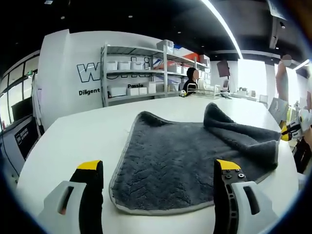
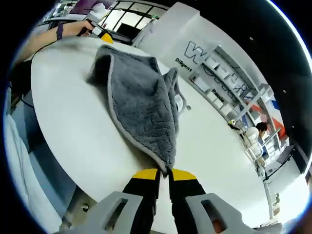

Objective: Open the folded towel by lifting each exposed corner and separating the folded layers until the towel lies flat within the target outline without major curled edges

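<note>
Right gripper (image 2: 164, 173) pinching towel (image 2: 141, 105) corner, jaws clamped together; towel's long axis running toward 11 o'clock. Left gripper (image 1: 161, 168) hovering, jaws apart.

Both views are bright and evenly lit, with a long ceiling strip light (image 1: 225, 25) glaring white against a dark ceiling and windows (image 2: 127, 18) blown out to near white. The white table (image 1: 73, 141) reflects the light softly, and the grey towel (image 1: 185, 156) casts only a faint shadow along its edge. Fisheye distortion bends the shelves (image 1: 141, 73) and table rim strongly toward the edges, where detail smears; the towel's pile stays sharp in the middle, while distant figures are soft.
</note>
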